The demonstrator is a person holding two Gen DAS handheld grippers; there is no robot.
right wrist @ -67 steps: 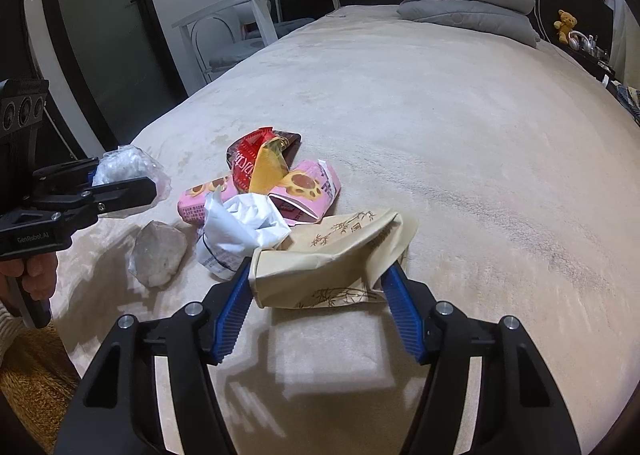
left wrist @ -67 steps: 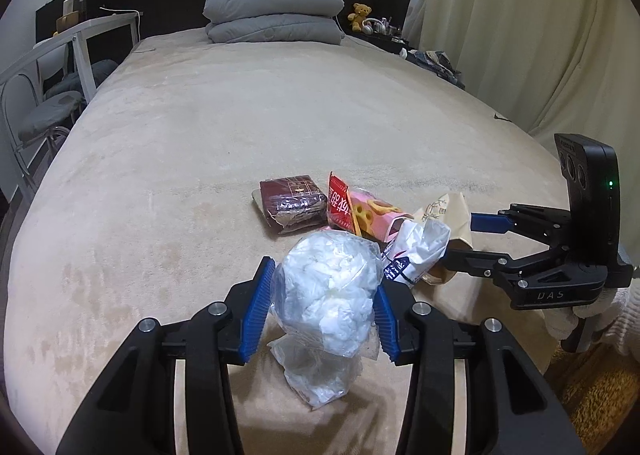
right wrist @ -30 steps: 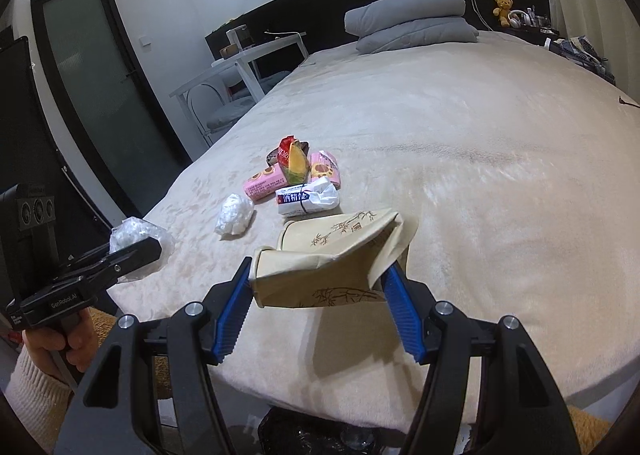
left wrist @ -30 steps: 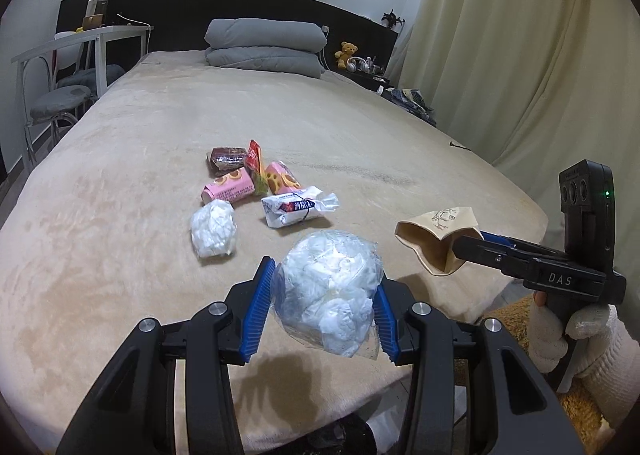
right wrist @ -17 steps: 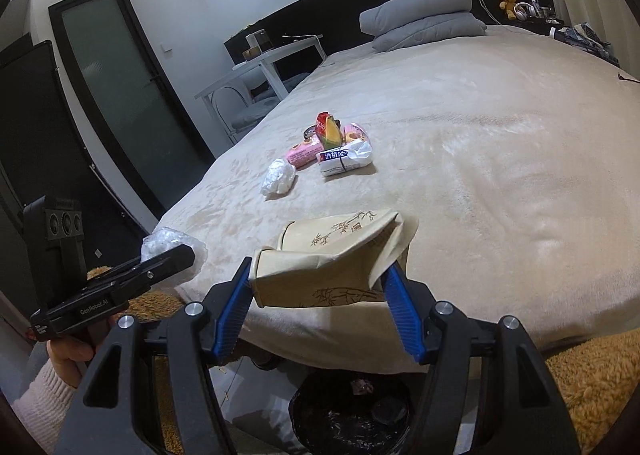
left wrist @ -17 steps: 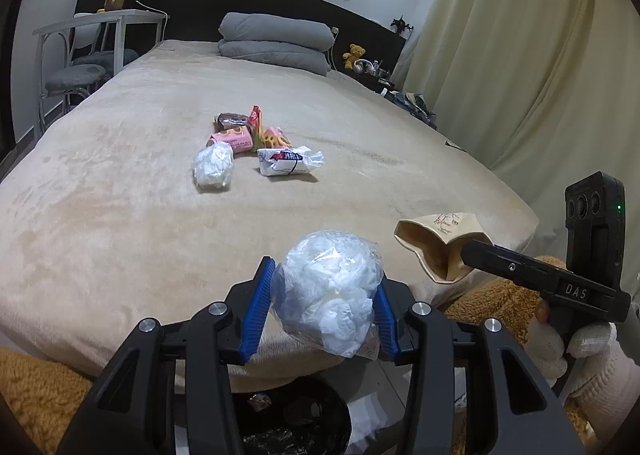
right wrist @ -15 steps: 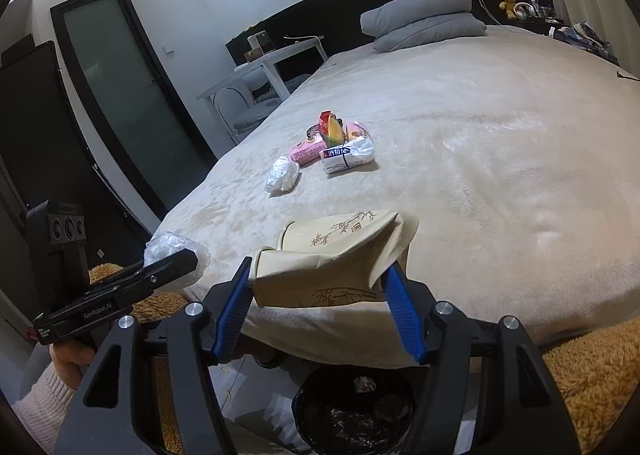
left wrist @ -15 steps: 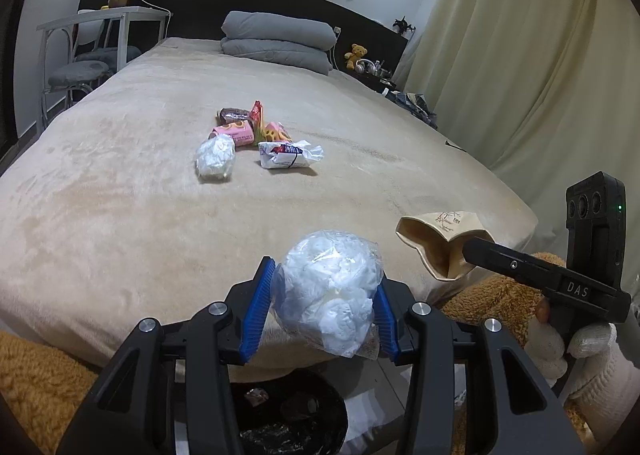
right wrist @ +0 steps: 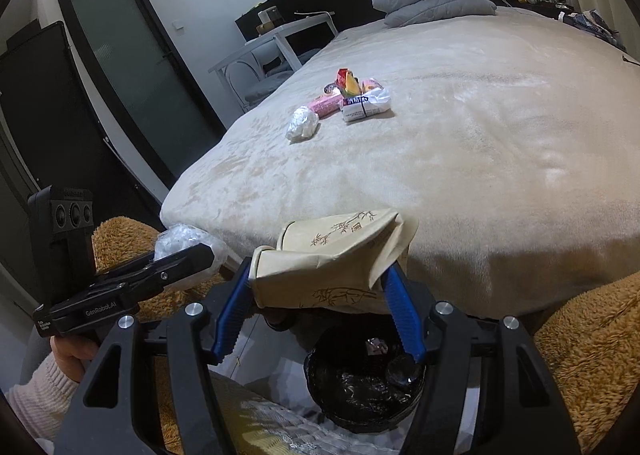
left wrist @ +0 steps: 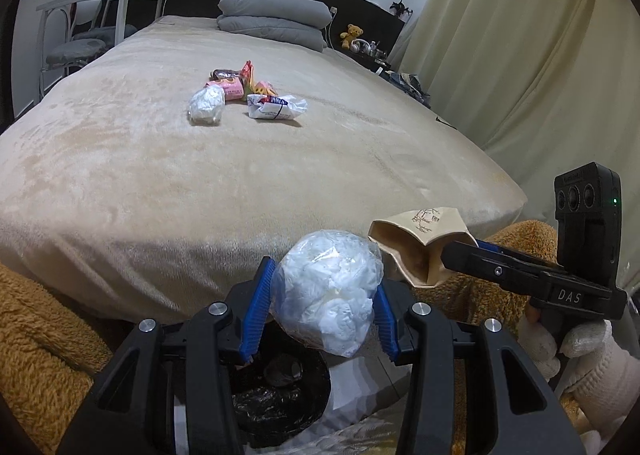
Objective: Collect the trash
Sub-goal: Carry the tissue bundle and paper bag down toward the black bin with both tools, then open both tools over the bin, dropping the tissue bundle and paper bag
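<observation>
Bedroom, foot of bed (left wrist: pixel 160 183) | left claw (left wrist: pixel 320 307) clamped on plastic wad (left wrist: pixel 328 295), right claw (right wrist: pixel 316 303) pinching paper bag (right wrist: pixel 332 255) | bin (right wrist: pixel 360 391) below at 6 o'clock | step: carry to bin | next: I center each load over bin, then release | leftover wrappers (left wrist: pixel 248 95) on bed at 12 o'clock.

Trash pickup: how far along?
Done: bin already holds some scraps. In hand: left gripper is shut on a plastic wad, right gripper on a paper bag, both above the bin. Left: a white wad and snack wrappers on the bed.
</observation>
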